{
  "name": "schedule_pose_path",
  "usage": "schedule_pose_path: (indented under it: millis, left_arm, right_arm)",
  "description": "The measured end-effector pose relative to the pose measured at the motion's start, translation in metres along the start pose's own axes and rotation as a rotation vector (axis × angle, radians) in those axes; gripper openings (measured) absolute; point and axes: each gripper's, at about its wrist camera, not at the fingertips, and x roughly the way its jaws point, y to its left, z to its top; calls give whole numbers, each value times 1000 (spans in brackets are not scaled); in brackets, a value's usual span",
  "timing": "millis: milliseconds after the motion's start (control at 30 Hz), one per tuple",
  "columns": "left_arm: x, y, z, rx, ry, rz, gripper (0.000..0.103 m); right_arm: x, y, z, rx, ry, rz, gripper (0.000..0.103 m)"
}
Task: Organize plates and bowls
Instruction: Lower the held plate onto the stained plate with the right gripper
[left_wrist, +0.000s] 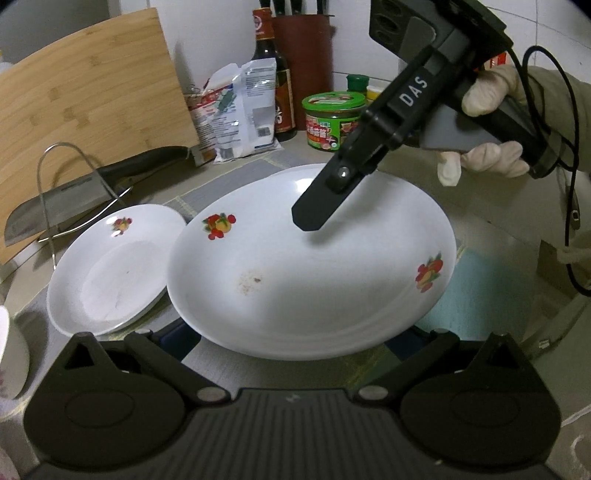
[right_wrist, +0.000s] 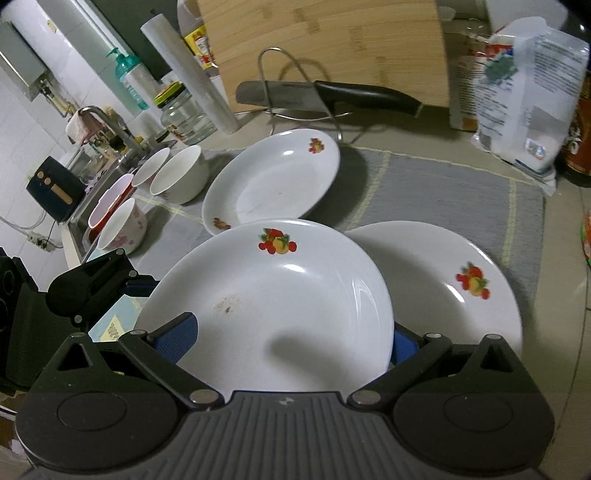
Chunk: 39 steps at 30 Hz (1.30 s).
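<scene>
A white fruit-print plate (left_wrist: 310, 273) with a brown stain is held tilted above the counter. My right gripper (left_wrist: 314, 214) grips its far rim, with one finger lying over the plate's upper face. In the right wrist view the same plate (right_wrist: 273, 314) sits between the blue pads (right_wrist: 173, 339). My left gripper (left_wrist: 295, 354) is at the plate's near edge, its fingers hidden under the plate. A second plate (right_wrist: 454, 291) lies beneath on the mat. A third plate (left_wrist: 110, 266) lies to the left, also in the right wrist view (right_wrist: 273, 181). Several bowls (right_wrist: 181, 173) stand by the sink.
A cleaver (left_wrist: 48, 206) rests on a wire rack (left_wrist: 70, 177) in front of a bamboo board (left_wrist: 92, 96). A sauce bottle (left_wrist: 275, 81), a white bag (left_wrist: 243, 110) and a green-lidded jar (left_wrist: 332, 122) stand behind. A glass jar (right_wrist: 184, 114) and a faucet (right_wrist: 110, 122) are near the sink.
</scene>
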Motion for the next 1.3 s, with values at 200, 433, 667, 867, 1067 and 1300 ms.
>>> schedule_pose_path:
  millis: [200, 433, 667, 867, 1067, 1300]
  left_arm:
    - [10, -3, 9, 5, 8, -11, 103]
    - [22, -4, 15, 9, 25, -17, 103]
    - [28, -5, 22, 14, 37, -14, 103]
    - [33, -4, 26, 24, 49, -12, 103]
    - [38, -3, 30, 36, 58, -12, 103]
    - [46, -2, 33, 48, 70, -25, 103]
  right_arm:
    - [-5, -13, 0, 16, -8, -5, 103]
    - [-4, -26, -2, 32, -6, -5, 103]
    - [-2, -35, -2, 45, -8, -3, 103]
    - [-1, -40, -2, 48, -9, -7, 103]
    - [0, -42, -3, 42, -9, -26, 103]
    - [2, -44, -3, 45, -5, -58, 103]
